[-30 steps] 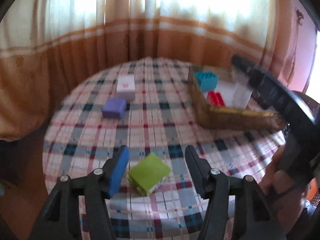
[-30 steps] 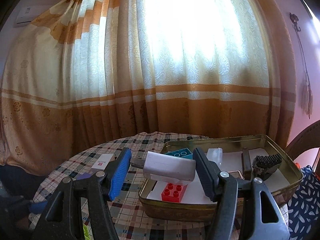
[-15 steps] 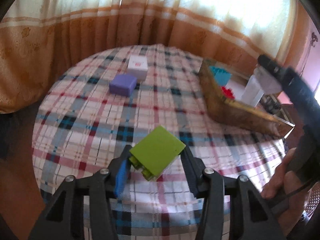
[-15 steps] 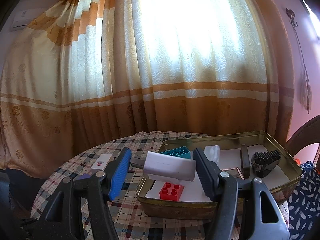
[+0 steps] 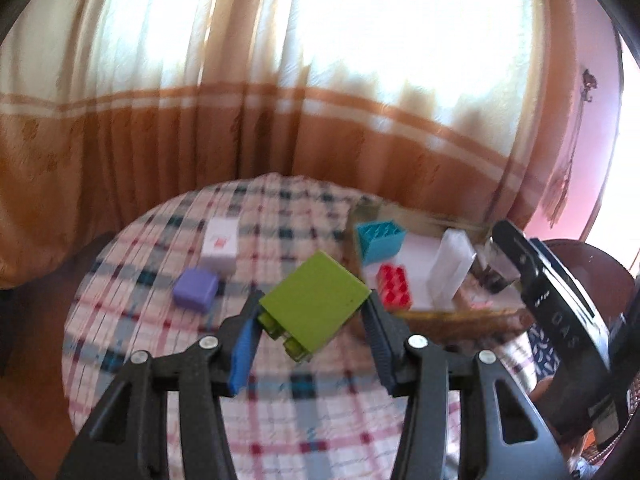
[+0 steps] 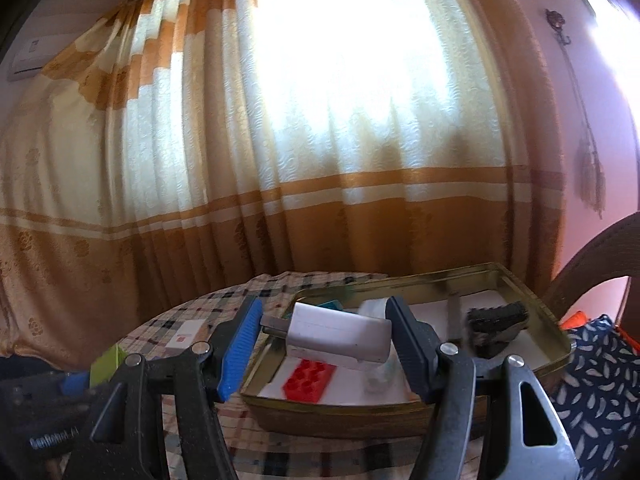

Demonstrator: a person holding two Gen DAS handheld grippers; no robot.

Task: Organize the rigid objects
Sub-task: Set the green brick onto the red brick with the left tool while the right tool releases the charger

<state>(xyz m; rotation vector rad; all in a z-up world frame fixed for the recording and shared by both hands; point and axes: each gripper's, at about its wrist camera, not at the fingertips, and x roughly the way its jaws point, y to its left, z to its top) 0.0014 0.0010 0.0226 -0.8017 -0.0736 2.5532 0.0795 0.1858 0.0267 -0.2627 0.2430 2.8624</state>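
Note:
My left gripper (image 5: 310,314) is shut on a green toy brick (image 5: 314,306) and holds it tilted above the checked tablecloth, left of the gold metal tray (image 5: 452,314). My right gripper (image 6: 324,334) is shut on a white charger block (image 6: 340,336) and holds it over the left end of the tray (image 6: 556,330). In the tray lie a red brick (image 6: 308,378), a teal brick (image 5: 380,240), a clear white piece (image 5: 450,272) and a black comb-like piece (image 6: 496,326). The green brick also shows at the left edge in the right wrist view (image 6: 106,366).
A purple block (image 5: 196,290) and a small white box (image 5: 219,246) lie on the round table's far left. An orange and cream curtain hangs close behind the table. A dark chair back (image 6: 596,256) stands at the right.
My left gripper closed on the green brick, lifted it off the cloth and carried it toward the tray. My right gripper kept the white charger block over the tray.

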